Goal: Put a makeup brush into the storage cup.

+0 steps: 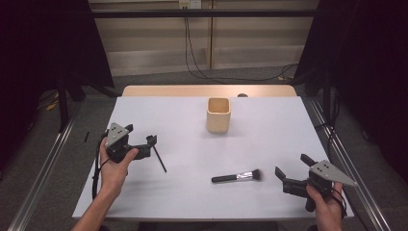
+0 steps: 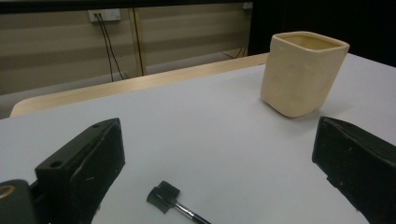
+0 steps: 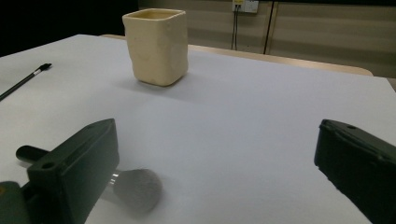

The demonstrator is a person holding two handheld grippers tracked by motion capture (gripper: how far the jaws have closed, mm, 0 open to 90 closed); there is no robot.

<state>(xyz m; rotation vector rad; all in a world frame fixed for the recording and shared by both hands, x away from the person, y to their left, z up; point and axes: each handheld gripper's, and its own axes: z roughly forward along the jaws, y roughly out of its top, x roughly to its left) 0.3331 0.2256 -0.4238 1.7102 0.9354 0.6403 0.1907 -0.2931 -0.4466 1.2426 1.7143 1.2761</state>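
1. The desk in front of me is covered by a pale grey-white sheet, with a strip of light wood showing along its far edge; beyond it stand a beige wall, dark curtains on both sides and black cables hanging from a wall socket to the floor.
2. A cream, square-mouthed cup stands upright toward 12 o'clock on the desk, well apart from everything else.
3. My left gripper sits at about 9 o'clock, held in my left hand. Its jaws are spread wide and grip nothing.
4. In the left gripper view, a thin black brush with a small flat dark head lies on the sheet between those jaws, nearer the left one; I cannot tell whether it touches either. From above, its handle runs from the jaws toward 5 o'clock.
5. My right gripper is at about 4 o'clock, held in my right hand. Its jaws are also wide apart and hold nothing.
6. A makeup brush with a black handle and fluffy grey bristles lies flat at about 5 o'clock, bristles pointing toward my right gripper, just beside its jaws.
7. In the right gripper view, the bristles lie next to the left jaw, partly behind it.
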